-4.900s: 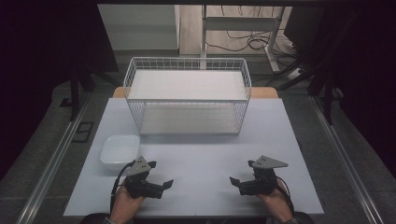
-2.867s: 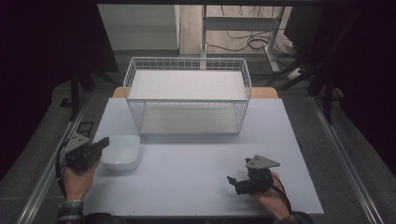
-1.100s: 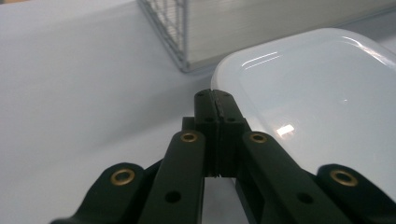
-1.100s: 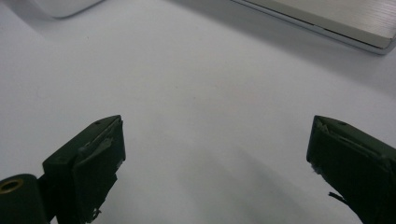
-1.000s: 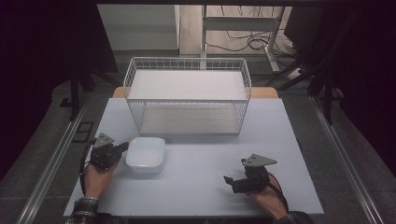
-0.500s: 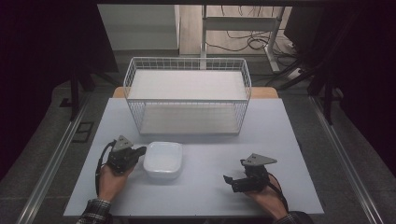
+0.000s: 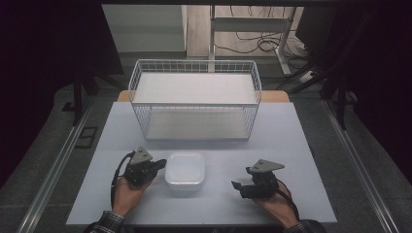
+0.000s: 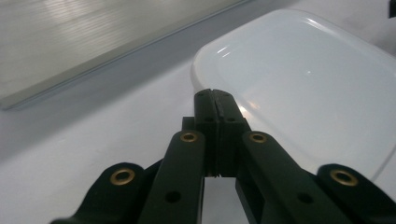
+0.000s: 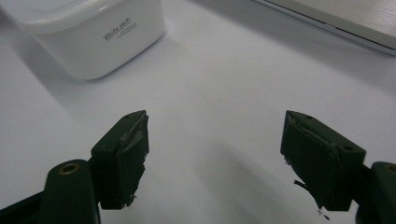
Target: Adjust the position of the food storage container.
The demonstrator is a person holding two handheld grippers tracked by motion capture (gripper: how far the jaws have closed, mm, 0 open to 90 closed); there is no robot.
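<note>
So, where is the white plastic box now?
In the high view the white plastic box sits on the table's near half, between the left gripper and right gripper, before the wire basket.

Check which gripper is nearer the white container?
Left. The left gripper, jaws shut, sits against the white container's left edge; the right gripper, jaws open, is apart on its right.

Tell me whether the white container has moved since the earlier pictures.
Yes. The white container has slid rightward from the table's left edge to below the wire basket, with the shut left claw against its left side.
</note>
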